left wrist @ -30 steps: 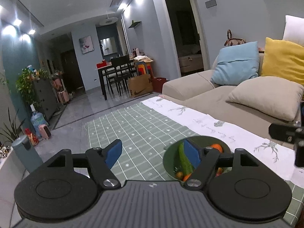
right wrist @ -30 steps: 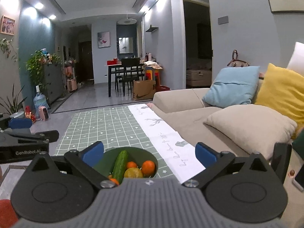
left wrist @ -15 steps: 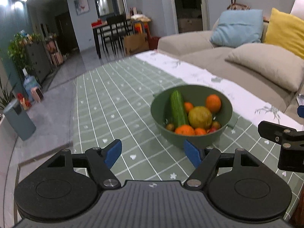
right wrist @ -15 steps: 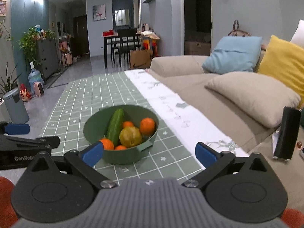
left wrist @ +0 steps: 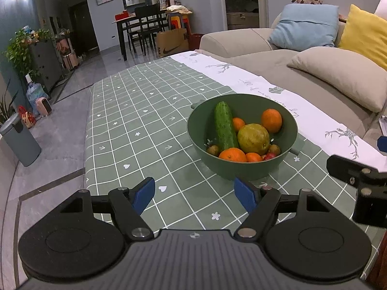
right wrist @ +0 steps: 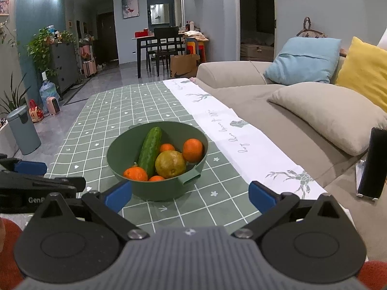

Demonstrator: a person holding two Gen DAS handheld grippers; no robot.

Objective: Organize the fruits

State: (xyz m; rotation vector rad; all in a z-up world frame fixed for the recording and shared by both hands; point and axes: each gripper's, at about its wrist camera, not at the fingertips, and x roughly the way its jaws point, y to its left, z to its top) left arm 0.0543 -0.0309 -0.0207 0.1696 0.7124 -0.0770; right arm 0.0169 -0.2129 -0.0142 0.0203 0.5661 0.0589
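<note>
A green bowl [left wrist: 287, 130] [right wrist: 125, 145] stands on the green checked tablecloth [left wrist: 135, 111] [right wrist: 217, 193]. It holds a cucumber [left wrist: 225, 126] [right wrist: 150, 151], several oranges [left wrist: 271, 120] [right wrist: 192, 149], a yellow-green round fruit [left wrist: 253, 138] [right wrist: 170, 164] and a few small brown and red fruits [left wrist: 270, 155]. My left gripper [left wrist: 194, 193] hovers open, near the bowl's front left, with nothing between its blue pads. Just in front of the bowl, my right gripper [right wrist: 189, 197] is open and empty too. Each gripper shows at the edge of the other's view.
A beige sofa [left wrist: 302, 67] with blue [left wrist: 306, 26], yellow and beige cushions runs along the table's right side. A black phone [right wrist: 371, 162] stands at the right. A grey bin [left wrist: 19, 142] and plants sit on the floor at left; a dining table [left wrist: 142, 21] is far back.
Both grippers have tilted down and risen, so the bowl and its fruit now sit higher and fuller in each view. Both stayed open.
</note>
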